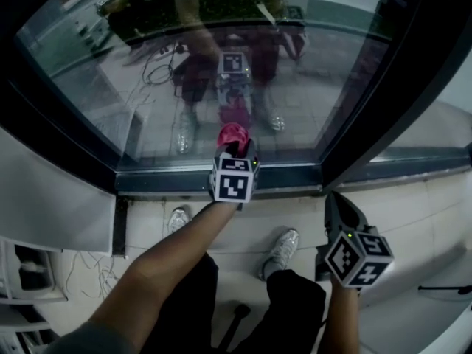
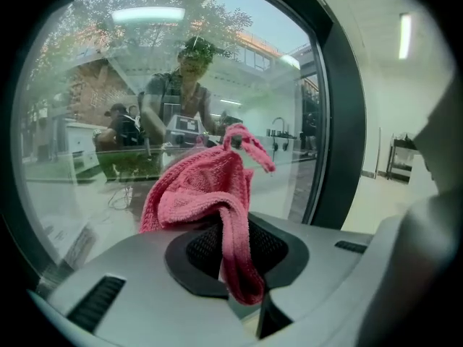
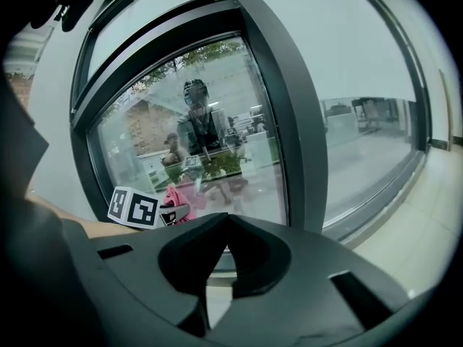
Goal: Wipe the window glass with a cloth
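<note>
The pink cloth (image 1: 232, 134) is pinched in the left gripper (image 1: 236, 153), its jaws closed on a fold while the rest bunches up ahead of them and one end hangs down in front. It sits low on the glass (image 1: 310, 80), just above the bottom rail (image 1: 184, 181); whether it touches the pane cannot be told. The left forearm (image 1: 169, 253) is bare and stretched forward to the window. The right gripper (image 1: 338, 206) hangs lower and to the right, near the floor side of the rail and pointing at the window, its jaws together at the tips with nothing between them.

There is one cloth, two grippers and two shoes (image 1: 282, 248). The right gripper view shows two panes with a dark post (image 3: 289, 143) between them.

The glass mirrors the person and the marker cube. The floor (image 1: 420, 212) is pale tile. A white cabinet (image 1: 51, 198) stands at the left, with thin cables (image 1: 92, 271) lying beside it.
</note>
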